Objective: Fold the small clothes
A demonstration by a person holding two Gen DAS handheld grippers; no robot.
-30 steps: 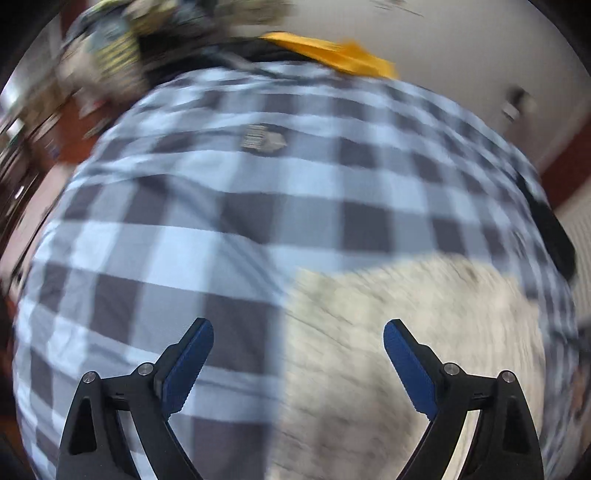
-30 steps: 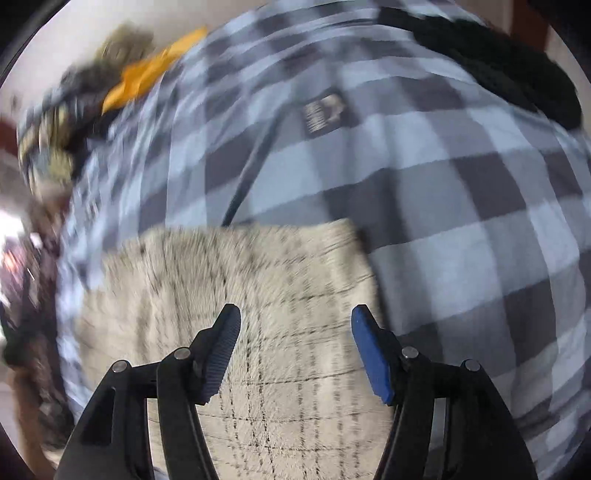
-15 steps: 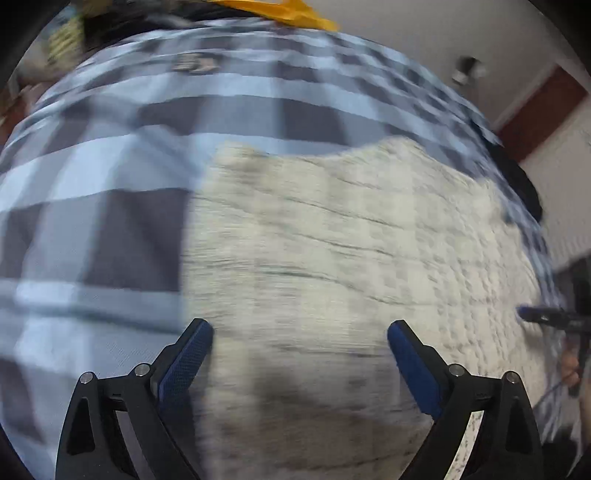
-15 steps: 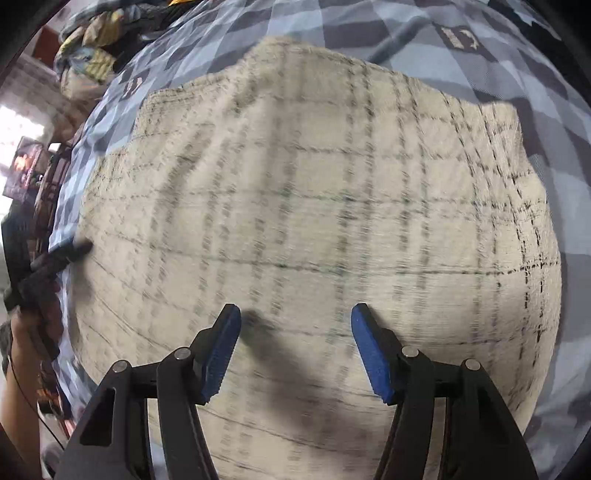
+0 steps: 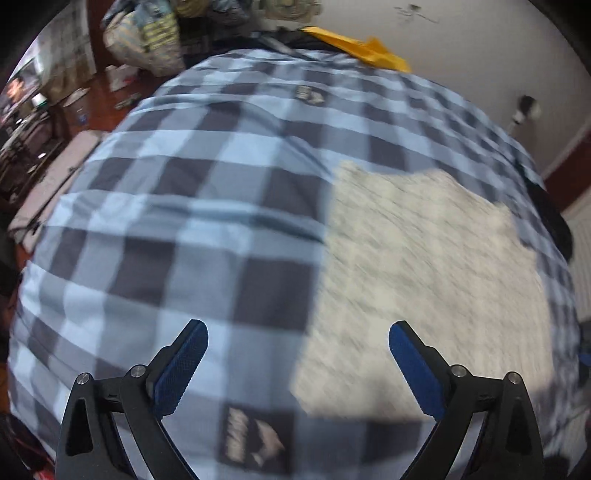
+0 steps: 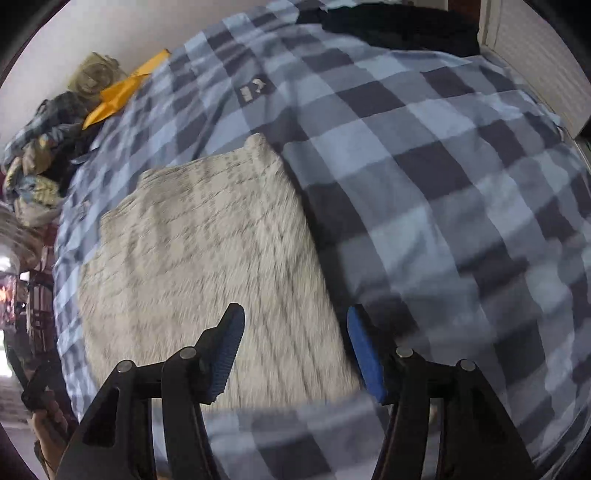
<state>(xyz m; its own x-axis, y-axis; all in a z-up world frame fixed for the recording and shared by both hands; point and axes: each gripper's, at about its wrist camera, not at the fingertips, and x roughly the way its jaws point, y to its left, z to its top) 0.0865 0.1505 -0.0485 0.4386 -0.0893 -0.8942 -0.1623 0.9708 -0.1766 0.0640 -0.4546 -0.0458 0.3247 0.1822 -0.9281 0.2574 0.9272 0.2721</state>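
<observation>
A cream knitted garment (image 5: 424,266) with thin dark grid lines lies flat, folded into a rough rectangle, on a blue and grey checked bedspread (image 5: 184,221). My left gripper (image 5: 295,326) hovers wide open above the garment's near left corner, nothing between its fingers. In the right wrist view the same garment (image 6: 207,251) fills the left half. My right gripper (image 6: 295,310) hangs over its near right edge, jaws opening, and they hold nothing. Both views are motion-blurred.
A yellow cloth (image 5: 365,51) and a heap of mixed clothes (image 6: 37,158) lie at the bed's far end by the wall. Dark clothing (image 6: 399,26) sits at the far right corner. A hand holding the other gripper (image 6: 37,387) shows at lower left.
Half a second ago both grippers were over the middle of the cream garment. The left has since swung out to its left edge and the right to its right edge.
</observation>
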